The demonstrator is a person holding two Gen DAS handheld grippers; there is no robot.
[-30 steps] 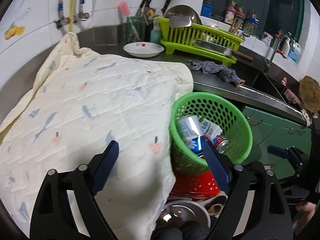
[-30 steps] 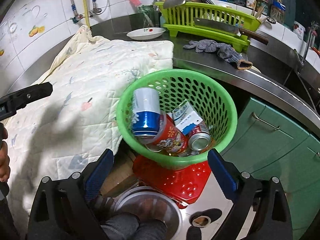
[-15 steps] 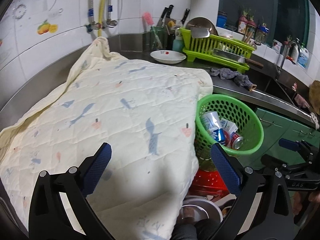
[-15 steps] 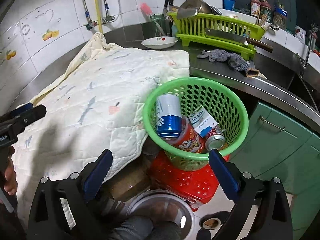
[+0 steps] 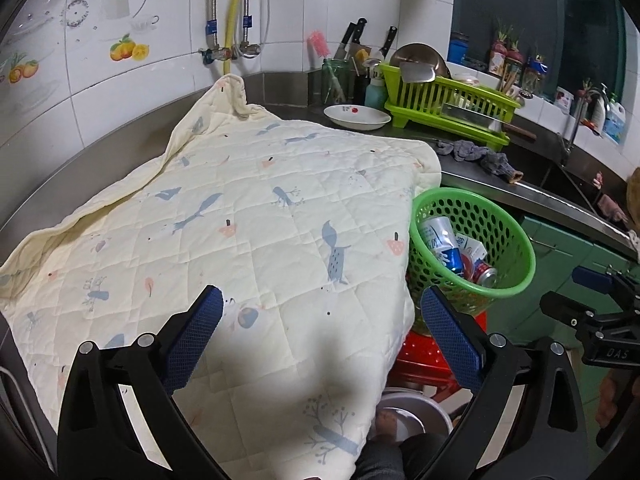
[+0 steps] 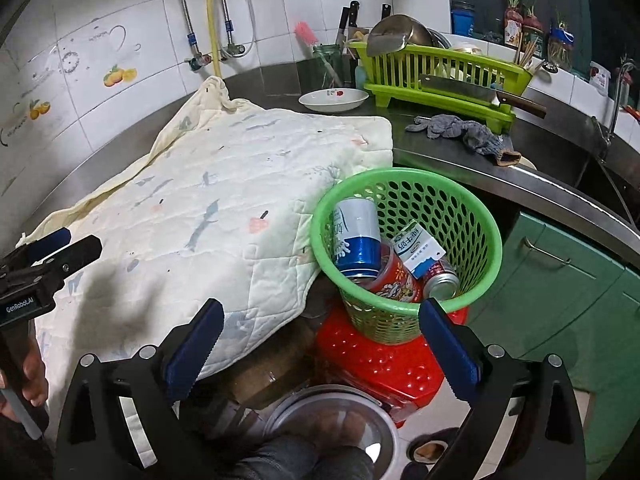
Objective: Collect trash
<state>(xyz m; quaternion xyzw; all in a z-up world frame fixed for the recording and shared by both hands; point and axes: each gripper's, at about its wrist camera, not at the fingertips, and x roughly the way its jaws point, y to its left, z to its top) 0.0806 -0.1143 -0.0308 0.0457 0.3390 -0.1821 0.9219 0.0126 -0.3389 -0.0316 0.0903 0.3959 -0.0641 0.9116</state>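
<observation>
Nearest you, both tools have drawn back: your left gripper (image 5: 322, 334) hangs wide open over the bare quilted blanket (image 5: 248, 216), and your right gripper (image 6: 320, 344) is released too, nothing between its pads. Beyond them the green basket (image 6: 486, 232) on the red stool (image 6: 384, 364) holds the cans (image 6: 358, 236) and the milk carton (image 6: 416, 248). With no litter visible on the blanket now, collecting looks finished.

A quilt (image 5: 248, 216) covers the desk (image 6: 460, 160) and overhangs its front edge. Right of the overhang, a basket (image 6: 472, 292) stands on a stool (image 6: 384, 364), holding cans (image 6: 356, 236) and a carton (image 6: 416, 248). Behind on the desk sit a plate (image 6: 334, 100), a rag (image 6: 464, 134) and a dish rack (image 6: 440, 68).
</observation>
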